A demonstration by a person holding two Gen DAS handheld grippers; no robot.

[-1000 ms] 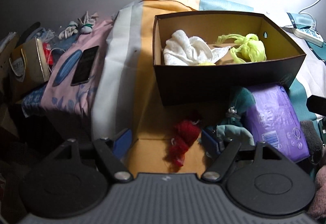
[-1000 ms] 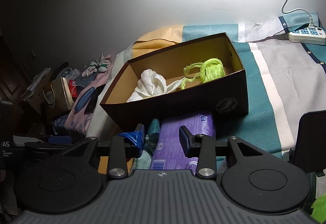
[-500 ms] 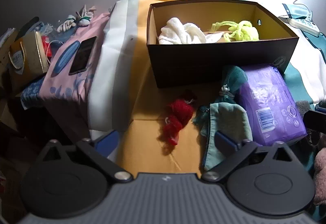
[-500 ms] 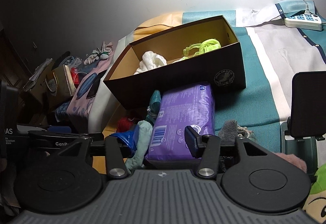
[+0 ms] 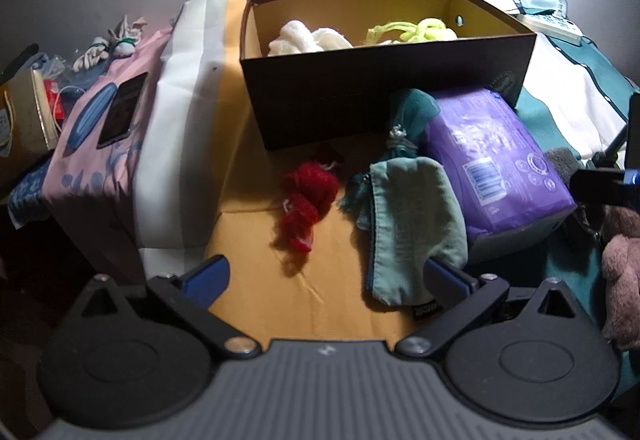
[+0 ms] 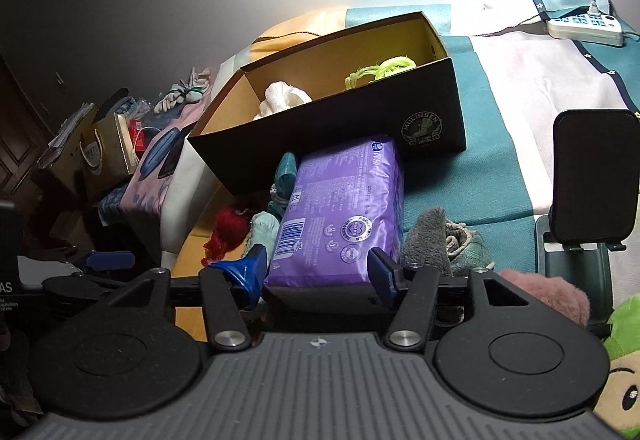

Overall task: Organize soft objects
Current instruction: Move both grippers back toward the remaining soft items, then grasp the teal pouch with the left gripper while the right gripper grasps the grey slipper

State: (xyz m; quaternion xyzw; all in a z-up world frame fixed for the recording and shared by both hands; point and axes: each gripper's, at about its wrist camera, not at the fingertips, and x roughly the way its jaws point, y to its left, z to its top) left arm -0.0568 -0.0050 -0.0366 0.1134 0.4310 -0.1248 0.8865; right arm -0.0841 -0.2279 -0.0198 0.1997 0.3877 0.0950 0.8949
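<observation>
Both grippers have pulled back from the dark cardboard box (image 5: 384,95).
Left gripper (image 5: 326,272) gapes wide and empty; right gripper (image 6: 318,268) straddles the purple plastic pack (image 6: 340,215), contact unclear.

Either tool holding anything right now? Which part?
Nothing is held. The left tool is open above the green pouch; the right tool is open, straddling the near end of the purple pack, not clamped.
</observation>
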